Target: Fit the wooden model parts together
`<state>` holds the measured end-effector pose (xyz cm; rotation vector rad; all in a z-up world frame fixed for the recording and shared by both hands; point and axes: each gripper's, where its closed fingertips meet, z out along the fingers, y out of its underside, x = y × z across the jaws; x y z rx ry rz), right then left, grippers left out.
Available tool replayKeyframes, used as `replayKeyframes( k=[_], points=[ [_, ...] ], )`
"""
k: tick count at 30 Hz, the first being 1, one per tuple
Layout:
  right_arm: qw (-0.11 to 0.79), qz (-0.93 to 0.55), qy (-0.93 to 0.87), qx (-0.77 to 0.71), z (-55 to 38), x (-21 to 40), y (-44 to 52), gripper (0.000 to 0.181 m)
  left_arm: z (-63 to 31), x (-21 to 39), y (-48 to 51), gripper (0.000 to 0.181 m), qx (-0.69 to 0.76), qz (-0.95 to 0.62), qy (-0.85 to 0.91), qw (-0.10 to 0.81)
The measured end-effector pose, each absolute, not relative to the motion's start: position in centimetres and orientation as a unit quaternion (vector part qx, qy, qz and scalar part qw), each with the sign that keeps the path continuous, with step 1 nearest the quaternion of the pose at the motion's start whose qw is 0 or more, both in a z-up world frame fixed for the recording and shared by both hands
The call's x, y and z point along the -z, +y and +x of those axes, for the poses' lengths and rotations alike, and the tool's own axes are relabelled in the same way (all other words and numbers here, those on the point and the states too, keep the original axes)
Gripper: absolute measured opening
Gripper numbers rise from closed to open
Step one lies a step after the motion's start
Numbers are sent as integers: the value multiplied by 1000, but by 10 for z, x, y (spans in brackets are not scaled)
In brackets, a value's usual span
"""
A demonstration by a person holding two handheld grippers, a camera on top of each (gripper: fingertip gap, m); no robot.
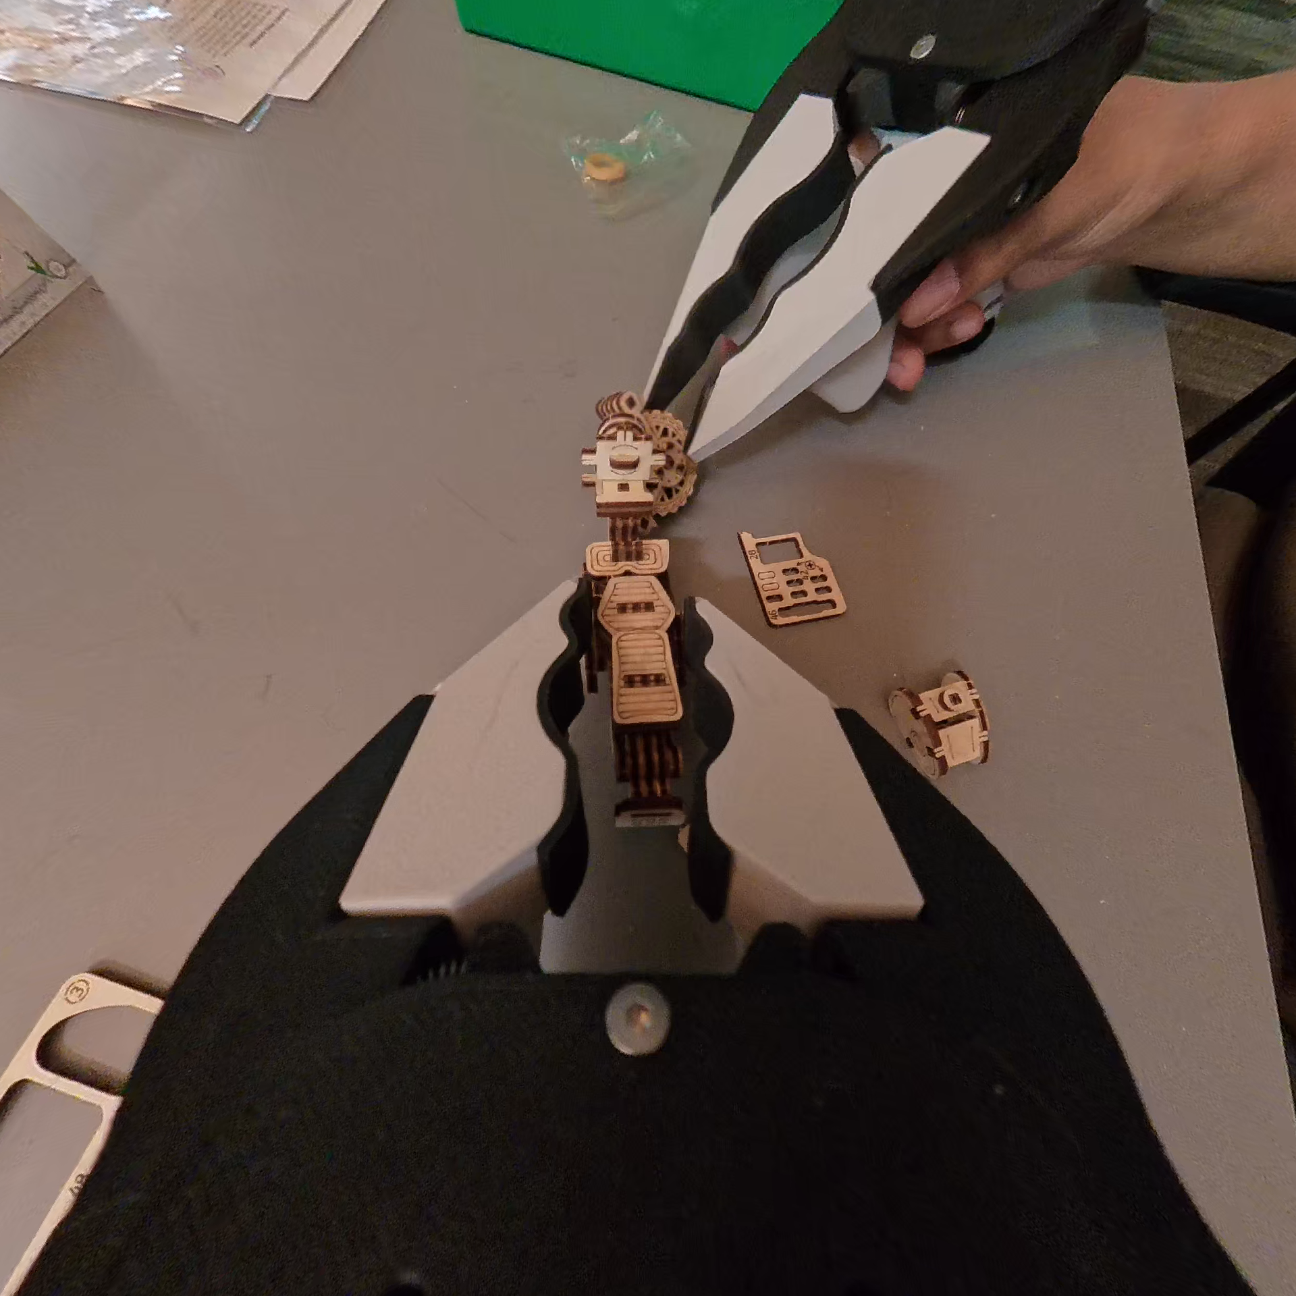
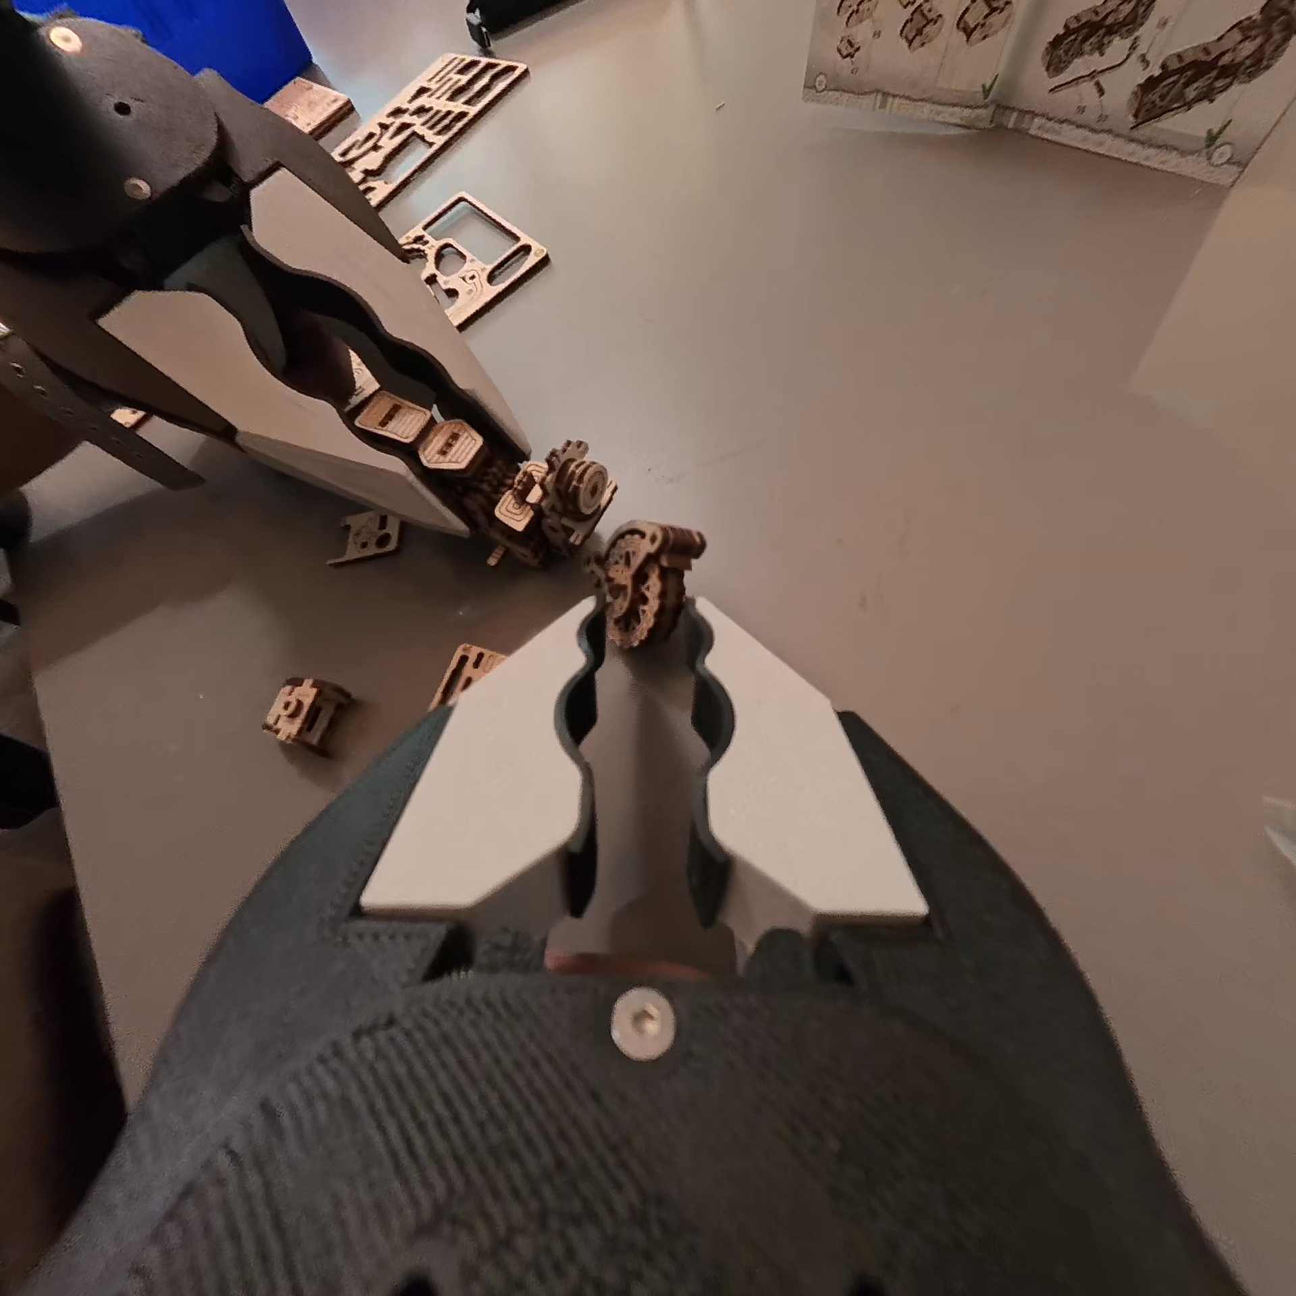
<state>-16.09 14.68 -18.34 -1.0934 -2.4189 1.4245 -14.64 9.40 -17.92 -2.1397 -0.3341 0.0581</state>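
Observation:
My left gripper (image 1: 635,603) is shut on the long wooden model body (image 1: 639,666) and holds it just above the grey table (image 1: 315,491). The body's front end (image 1: 621,470) sticks out past the fingertips. My right gripper (image 2: 645,613) is shut on a wooden wheel-and-gear part (image 2: 642,582). It holds this part right beside the front of the model body (image 2: 561,498); a narrow gap shows between them. In the left wrist view the right gripper (image 1: 677,431) comes in from the upper right with the gear part (image 1: 670,456). The left gripper (image 2: 491,491) also shows in the right wrist view.
A flat cut-out piece (image 1: 792,578) and a small wooden sub-assembly (image 1: 940,722) lie right of the model. Punched wooden sheets (image 2: 484,259) and an instruction sheet (image 2: 1017,70) lie farther off. A green box (image 1: 631,35), a small plastic bag (image 1: 624,161) and papers (image 1: 175,49) lie at the back. Some 6 cm of space lies between my two pairs of fingers. The flat cut-out piece (image 1: 792,578) is about 5 cm from my left fingertips.

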Motion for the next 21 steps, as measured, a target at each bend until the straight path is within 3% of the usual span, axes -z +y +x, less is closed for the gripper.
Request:
replayKeyframes(
  k=[11,16,21],
  points=[
    [127,-328,-823,-447,-165,185,150,15,-157,176,90,24,-23,-859,-176,480],
    [119,-331,-821,-449,-164,185,151,16,-159,175,89,36,-14,-854,-189,485],
    [111,-337,-820,-449,-165,186,152,28,-162,172,87,37,-6,-844,-202,496]
  ],
)
